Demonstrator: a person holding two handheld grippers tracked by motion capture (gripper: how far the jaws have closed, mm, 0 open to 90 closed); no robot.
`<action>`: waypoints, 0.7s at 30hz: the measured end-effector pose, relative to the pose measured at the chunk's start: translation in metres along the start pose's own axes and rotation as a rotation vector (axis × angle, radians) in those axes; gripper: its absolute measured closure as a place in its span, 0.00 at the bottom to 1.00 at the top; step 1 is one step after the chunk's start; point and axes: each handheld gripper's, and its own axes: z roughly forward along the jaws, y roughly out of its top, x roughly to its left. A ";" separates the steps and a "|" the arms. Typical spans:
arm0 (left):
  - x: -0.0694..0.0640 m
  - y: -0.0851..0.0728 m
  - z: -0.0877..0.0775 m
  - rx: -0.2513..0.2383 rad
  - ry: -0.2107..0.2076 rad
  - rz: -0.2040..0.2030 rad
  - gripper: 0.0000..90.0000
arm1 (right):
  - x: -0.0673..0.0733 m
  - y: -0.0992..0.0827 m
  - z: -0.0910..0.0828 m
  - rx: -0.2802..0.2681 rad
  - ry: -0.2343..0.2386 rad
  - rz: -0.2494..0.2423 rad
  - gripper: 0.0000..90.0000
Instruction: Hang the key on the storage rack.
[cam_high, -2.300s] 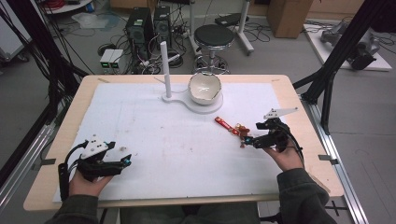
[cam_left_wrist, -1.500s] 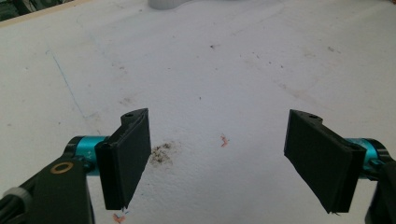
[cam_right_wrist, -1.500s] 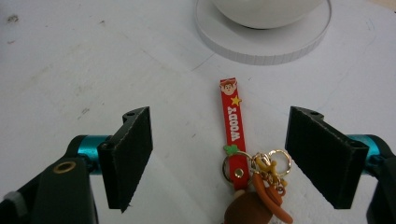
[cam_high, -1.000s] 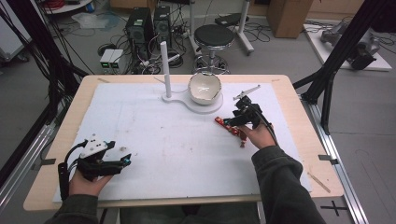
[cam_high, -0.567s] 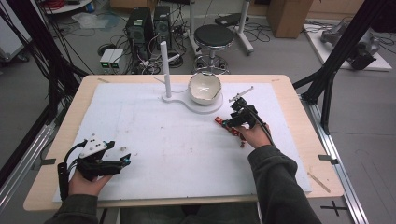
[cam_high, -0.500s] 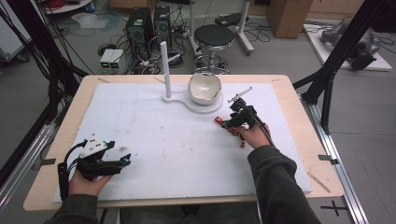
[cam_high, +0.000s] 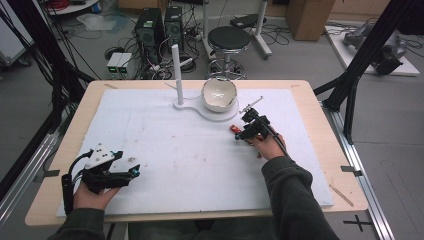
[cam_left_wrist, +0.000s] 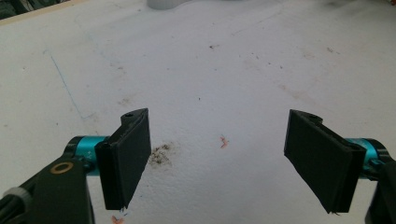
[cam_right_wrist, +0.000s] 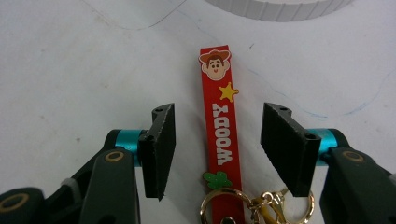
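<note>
1. My right hand-held gripper (cam_right_wrist: 217, 149) is released, its jaws spread with a red keychain strap (cam_right_wrist: 222, 135) lying between them on the white mat (cam_high: 190, 155); neither jaw touches the strap
2. The strap lies flat, lengthwise between the jaws, with the word WOODY printed along it, a cartoon cowboy face and a yellow star at its far end, and a small green cactus at the near end
3. At the near end of the strap sit gold rings and a clasp (cam_right_wrist: 259, 205) (partly cut off by the bottom edge of my right gripper view)
4. From the high view, that gripper (cam_high: 245, 131) is out over the far right part of the mat, with the red strap (cam_high: 234, 129) showing just at its tip, near the white stand base (cam_high: 212, 114)
5. The base carries a white bowl (cam_high: 219, 93) and an upright white post (cam_high: 176, 70)
6. My left hand-held gripper (cam_left_wrist: 217, 158) is also released, jaws wide apart over bare, stained mat with nothing between them
7. In the high view it (cam_high: 131, 174) rests at the near left corner of the bench (cam_high: 305, 90), well apart from the strap
</note>
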 end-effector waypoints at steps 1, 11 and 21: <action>0.000 0.000 0.000 0.000 0.000 0.000 0.26 | 0.000 0.000 0.000 0.000 0.000 0.000 0.50; 0.000 0.000 0.000 -0.001 -0.001 0.000 0.26 | 0.000 0.002 0.009 0.015 -0.019 0.006 0.58; 0.000 0.000 0.001 -0.003 -0.003 -0.002 0.26 | -0.001 0.005 0.011 0.008 -0.020 0.036 0.65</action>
